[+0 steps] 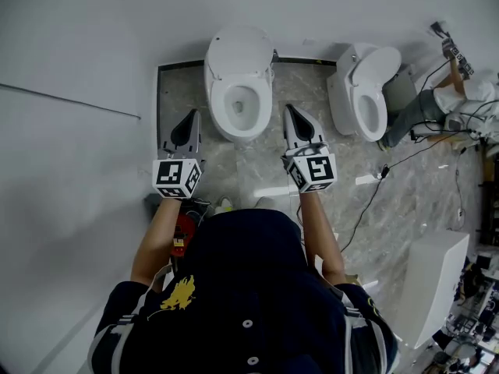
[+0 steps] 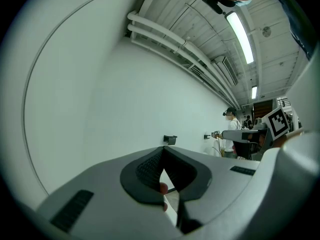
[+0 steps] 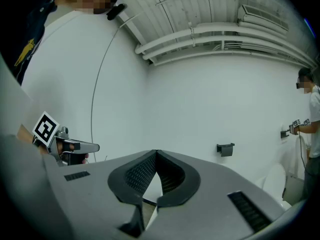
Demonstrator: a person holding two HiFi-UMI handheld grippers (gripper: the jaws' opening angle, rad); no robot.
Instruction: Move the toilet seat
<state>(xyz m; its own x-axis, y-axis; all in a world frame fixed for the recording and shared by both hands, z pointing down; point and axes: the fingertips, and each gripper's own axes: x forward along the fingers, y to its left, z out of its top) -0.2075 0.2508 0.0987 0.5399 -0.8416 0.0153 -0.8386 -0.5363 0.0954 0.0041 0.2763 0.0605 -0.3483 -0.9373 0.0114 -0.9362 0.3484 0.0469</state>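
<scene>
I hold my left claw [image 1: 192, 118] just to the left of the white oval toilet [image 1: 235, 135] in front of me, and my right claw [image 1: 291, 112] just to the right of it. Both claws are squeezed tight with nothing in them, and neither one touches the toilet. The white ring-shaped plastic toilet seat [image 1: 219, 102] is the thing I must move. It looks to me like it lies flat on the bowl, with the rounded white lid [image 1: 238, 53] tipped up behind it, but from so high above I am not sure. To do this well, I think I should use one claw, let its jaws spread, slip one jaw under the front edge of the seat, pinch softly, and lift slowly so it does not slam. The other claw should keep away from the toilet.
</scene>
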